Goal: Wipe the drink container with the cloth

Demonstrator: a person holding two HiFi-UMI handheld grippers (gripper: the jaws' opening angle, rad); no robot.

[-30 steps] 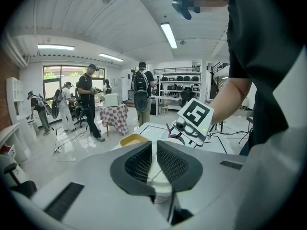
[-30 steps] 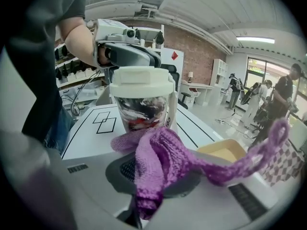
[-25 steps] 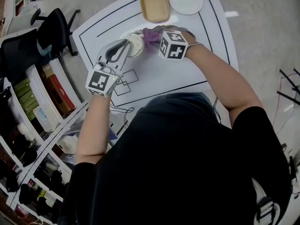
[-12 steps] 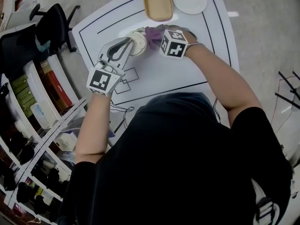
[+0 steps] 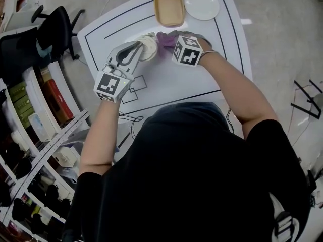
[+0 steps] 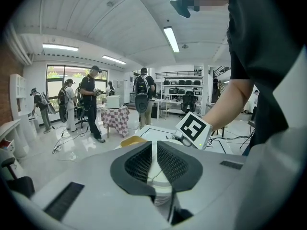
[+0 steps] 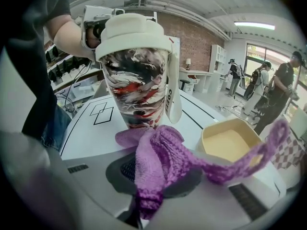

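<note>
The drink container (image 7: 136,85) is a tall cup with a red, black and white pattern, a white lid and a white strap. It stands upright on the white table (image 5: 202,79). My left gripper (image 5: 137,50) is shut on the cup's white lid (image 6: 156,178) from the left. My right gripper (image 7: 153,176) is shut on the purple knitted cloth (image 7: 160,159). In the right gripper view the cloth lies against the lower side of the cup. In the head view the cloth (image 5: 164,38) shows just right of the cup (image 5: 148,47), beside the right gripper (image 5: 169,40).
A yellow tray (image 5: 169,7) and a white plate (image 5: 202,4) sit at the table's far edge, right behind the cup. An office chair (image 5: 55,29) and shelves (image 5: 35,115) stand left of the table. Several people stand across the room (image 6: 91,102).
Both grippers keep their holds at the cup. The right gripper with the cloth has shifted only slightly against the cup's side, and the head view has drifted a little.
</note>
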